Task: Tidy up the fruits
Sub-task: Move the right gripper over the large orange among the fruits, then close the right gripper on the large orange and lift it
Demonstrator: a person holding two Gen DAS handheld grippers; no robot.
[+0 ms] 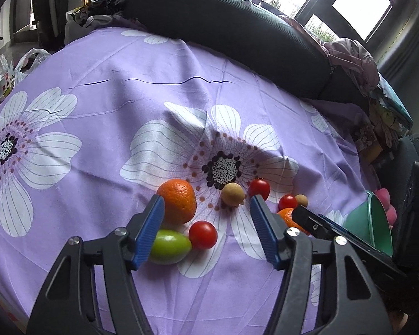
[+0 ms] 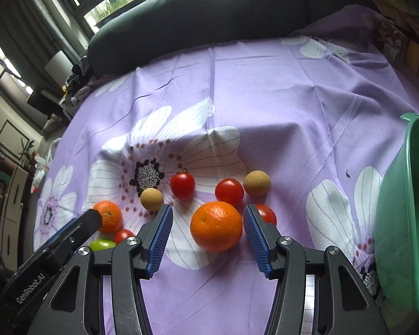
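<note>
Purple floral cloth [image 2: 265,89] covers the table, fruit scattered across it, nothing sorted yet by the look of it! Right gripper [image 2: 206,237] hovers with jaws spread wide, the big orange [image 2: 216,225] sitting squarely between them, not yet touched. Green basin [image 2: 405,209] waits tilted at the far right, seemingly the destination. Left gripper [image 1: 206,231] is spread too, holding nothing, low over the second orange [image 1: 178,200], a green fruit [image 1: 169,247] and a tomato [image 1: 202,234]. Looks like the pick-up step: next, the right jaws need to close gently on that orange, then lift and swing toward the basin.
</note>
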